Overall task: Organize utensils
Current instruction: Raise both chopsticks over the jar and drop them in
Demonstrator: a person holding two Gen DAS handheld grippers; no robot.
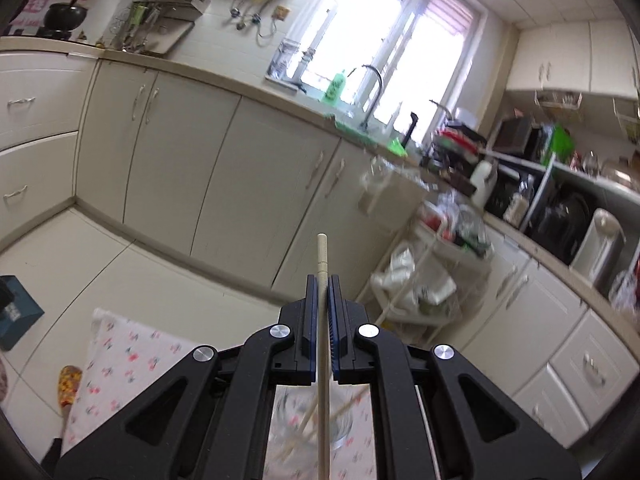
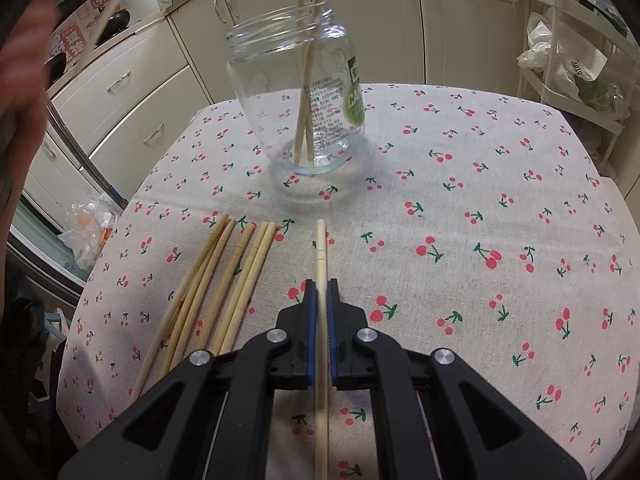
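Observation:
My left gripper (image 1: 322,280) is shut on a pale wooden chopstick (image 1: 322,256) and holds it high above the table, pointing at the kitchen cabinets. Below it, blurred, I see the jar with chopsticks (image 1: 316,420). My right gripper (image 2: 320,284) is shut on another chopstick (image 2: 320,248) just above the cherry-print tablecloth (image 2: 460,216). A clear glass jar (image 2: 298,92) stands ahead with two chopsticks (image 2: 306,64) leaning inside. Several loose chopsticks (image 2: 216,280) lie on the cloth to the left of my right gripper. The left-held chopstick shows blurred in the right wrist view's top left (image 2: 120,0).
White cabinets (image 2: 132,92) stand behind the table. A wire cart with plastic bags (image 2: 568,56) is at the right. The counter carries a sink and faucet (image 1: 372,92) and appliances (image 1: 560,200). A blurred hand (image 2: 24,52) is at the left edge.

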